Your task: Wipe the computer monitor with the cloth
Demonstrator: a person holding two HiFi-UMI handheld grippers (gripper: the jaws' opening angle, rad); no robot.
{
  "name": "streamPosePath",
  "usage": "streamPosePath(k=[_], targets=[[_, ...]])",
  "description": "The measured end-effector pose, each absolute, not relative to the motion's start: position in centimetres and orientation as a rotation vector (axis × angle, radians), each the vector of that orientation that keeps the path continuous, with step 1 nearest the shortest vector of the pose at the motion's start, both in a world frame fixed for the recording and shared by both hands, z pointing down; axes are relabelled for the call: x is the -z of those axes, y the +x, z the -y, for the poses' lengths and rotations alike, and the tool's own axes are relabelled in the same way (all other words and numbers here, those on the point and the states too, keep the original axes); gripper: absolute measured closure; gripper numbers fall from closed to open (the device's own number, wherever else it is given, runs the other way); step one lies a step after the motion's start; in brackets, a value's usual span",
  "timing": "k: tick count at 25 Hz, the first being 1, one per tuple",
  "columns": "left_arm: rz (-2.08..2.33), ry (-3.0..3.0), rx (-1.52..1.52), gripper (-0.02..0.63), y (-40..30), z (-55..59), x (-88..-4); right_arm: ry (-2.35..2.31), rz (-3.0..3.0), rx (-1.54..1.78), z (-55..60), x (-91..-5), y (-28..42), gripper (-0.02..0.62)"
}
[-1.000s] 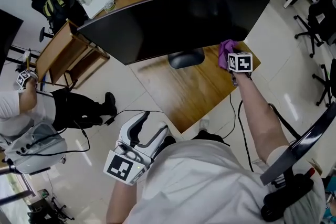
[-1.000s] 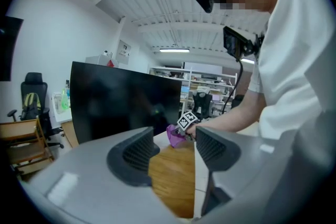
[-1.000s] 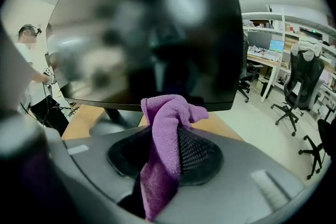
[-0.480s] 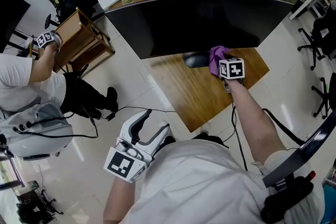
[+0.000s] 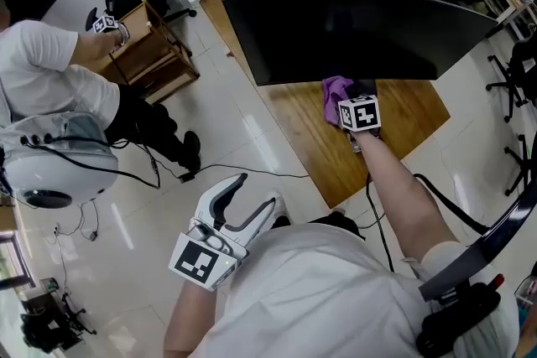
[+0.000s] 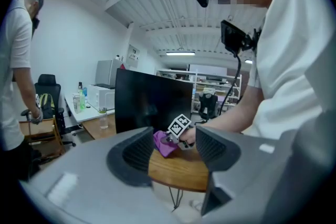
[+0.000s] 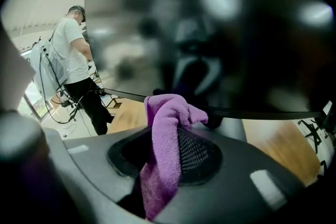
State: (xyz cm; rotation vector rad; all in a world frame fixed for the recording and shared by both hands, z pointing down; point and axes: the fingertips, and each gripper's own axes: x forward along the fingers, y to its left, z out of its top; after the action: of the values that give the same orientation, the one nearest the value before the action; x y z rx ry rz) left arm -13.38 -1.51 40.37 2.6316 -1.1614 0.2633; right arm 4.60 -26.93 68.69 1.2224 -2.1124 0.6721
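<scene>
Holding a small purple terry cloth (image 7: 163,128), my right gripper (image 5: 346,96) has its jaws closed on the bunched fabric, a folded tuft standing proud of the tips. The cloth sits at the lower edge of the wide, curved black monitor (image 5: 361,29), about midway along it and above the middle of the brown wood-grain desk (image 5: 302,130). I cannot confirm that it touches the monitor. I judge the cloth light, limp and soft-piled, best gripped at its gathered middle so that fabric, not the meshed jaw pads, meets the screen. The glossy panel looks stiff yet scratch-prone, so light pressure seems wise. My left gripper (image 5: 252,193) hangs low beside my body, well apart from the desk's near corner, jaws spread wide with nothing between them.
</scene>
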Motion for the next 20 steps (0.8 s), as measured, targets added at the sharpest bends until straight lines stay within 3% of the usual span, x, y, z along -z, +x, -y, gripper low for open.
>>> streamPosePath(k=[20], targets=[[1.204, 2.581, -0.266, 0.336, -21.8, 0.3, -42.9, 0.927, 2.228, -0.602, 25.2, -69.1, -13.8, 0.466]])
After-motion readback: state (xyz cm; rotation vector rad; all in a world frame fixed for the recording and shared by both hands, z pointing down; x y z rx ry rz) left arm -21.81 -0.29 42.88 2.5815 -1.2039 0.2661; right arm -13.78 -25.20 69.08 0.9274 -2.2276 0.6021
